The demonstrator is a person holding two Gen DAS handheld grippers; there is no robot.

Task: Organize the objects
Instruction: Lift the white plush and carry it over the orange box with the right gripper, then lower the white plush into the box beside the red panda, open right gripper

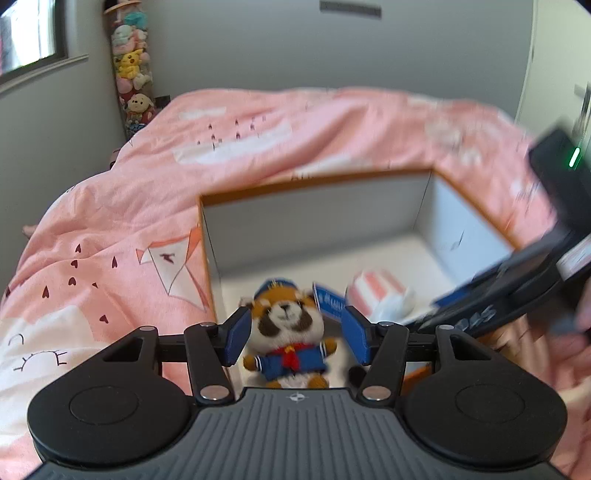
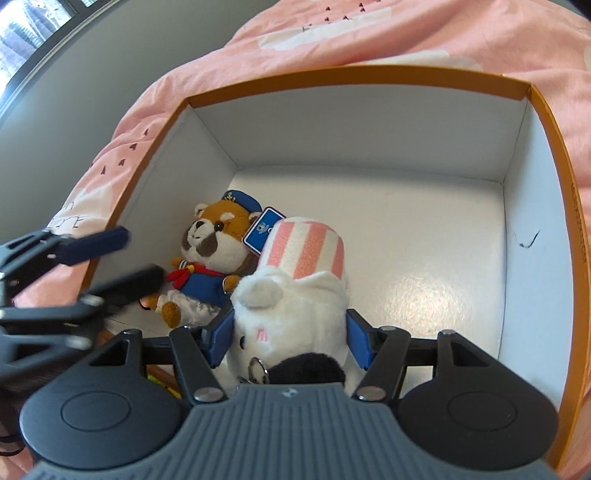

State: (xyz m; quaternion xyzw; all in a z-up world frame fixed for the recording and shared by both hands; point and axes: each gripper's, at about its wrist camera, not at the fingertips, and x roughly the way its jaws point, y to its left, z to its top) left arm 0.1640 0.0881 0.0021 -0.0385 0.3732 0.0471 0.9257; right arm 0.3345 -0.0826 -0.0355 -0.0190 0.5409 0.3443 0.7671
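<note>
An orange-rimmed box (image 1: 314,181) (image 2: 351,75) with white walls sits on the bed. A red panda plush (image 1: 288,328) (image 2: 214,251) in a blue sailor suit lies on the box floor by the left wall. My left gripper (image 1: 295,339) (image 2: 144,254) hovers over it, open, pads clear of the toy. My right gripper (image 2: 290,341) is shut on a white plush (image 2: 295,295) (image 1: 380,295) with a pink-striped hat, held low inside the box and leaning against the panda. In the left wrist view the right gripper's black housing (image 1: 532,266) is blurred at the right.
A pink patterned duvet (image 1: 258,129) (image 2: 406,33) surrounds the box. A tall column of plush toys (image 1: 133,74) stands in the far corner beside a window (image 1: 29,33). A person's hand (image 1: 576,332) shows at the right edge. The box's right half (image 2: 424,258) is bare floor.
</note>
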